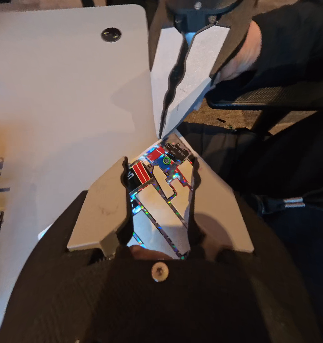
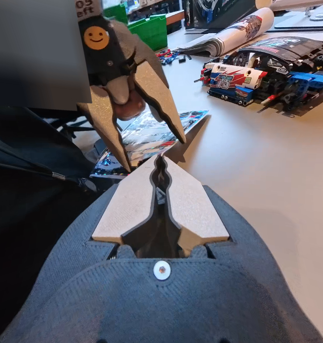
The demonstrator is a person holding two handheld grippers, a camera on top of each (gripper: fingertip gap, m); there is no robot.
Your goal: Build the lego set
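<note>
Left wrist view: the left gripper (image 1: 159,163) is held spread wide over the sticker sheet (image 1: 162,187) at the table (image 1: 64,92) edge, prob. to pin it flat. The right gripper (image 1: 160,135) is seen pinched at the sheet's far corner.

Right wrist view: tongs closed on that corner, apparently to peel a decal; contact blurred. The lego car (image 2: 268,81) sits well apart, awaiting stickers.

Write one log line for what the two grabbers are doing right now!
left gripper: open over sticker sheet | right gripper: shut on sheet corner | car model: untouched
</note>
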